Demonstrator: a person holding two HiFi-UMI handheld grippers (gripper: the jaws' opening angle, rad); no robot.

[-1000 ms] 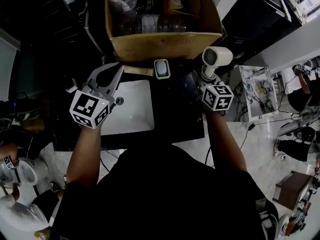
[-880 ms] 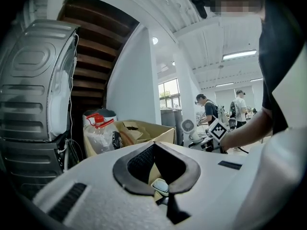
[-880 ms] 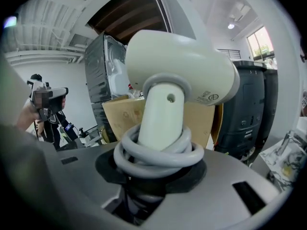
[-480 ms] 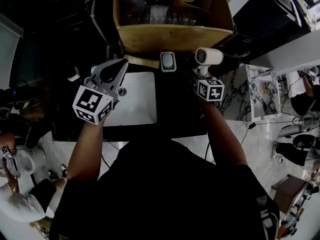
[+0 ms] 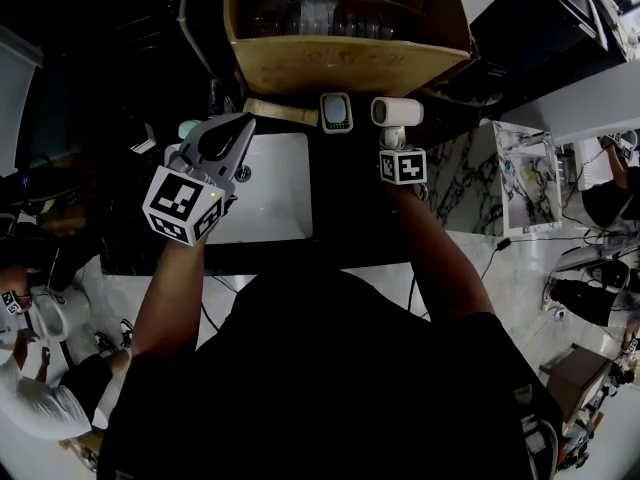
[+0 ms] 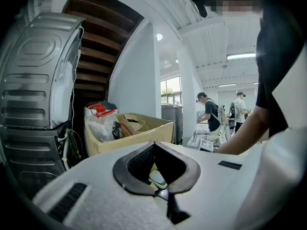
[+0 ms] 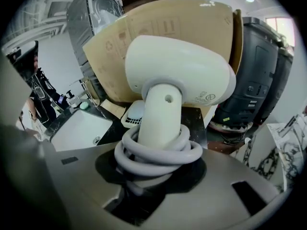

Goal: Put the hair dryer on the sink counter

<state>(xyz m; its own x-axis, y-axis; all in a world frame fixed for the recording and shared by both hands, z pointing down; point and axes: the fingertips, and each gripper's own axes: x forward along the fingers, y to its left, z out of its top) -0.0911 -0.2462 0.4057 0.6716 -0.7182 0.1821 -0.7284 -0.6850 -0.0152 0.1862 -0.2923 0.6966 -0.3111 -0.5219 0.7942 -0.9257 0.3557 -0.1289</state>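
Note:
The white hair dryer stands upright over the dark counter, right of the white sink basin. Its barrel points left. My right gripper is shut on its handle, where the grey cord is wound in loops. In the right gripper view the dryer head fills the middle above my right gripper. My left gripper hovers over the basin's left part, tips together and nothing held. In the left gripper view its tips meet.
A white soap dish sits on the counter's back edge just left of the dryer. Behind it stands a cardboard box with plastic bottles. A small green item lies at the sink's back left. People stand off to the sides.
My right gripper has carried the hair dryer left, closer to the soap dish, and its barrel now points left. The left gripper has hardly moved.

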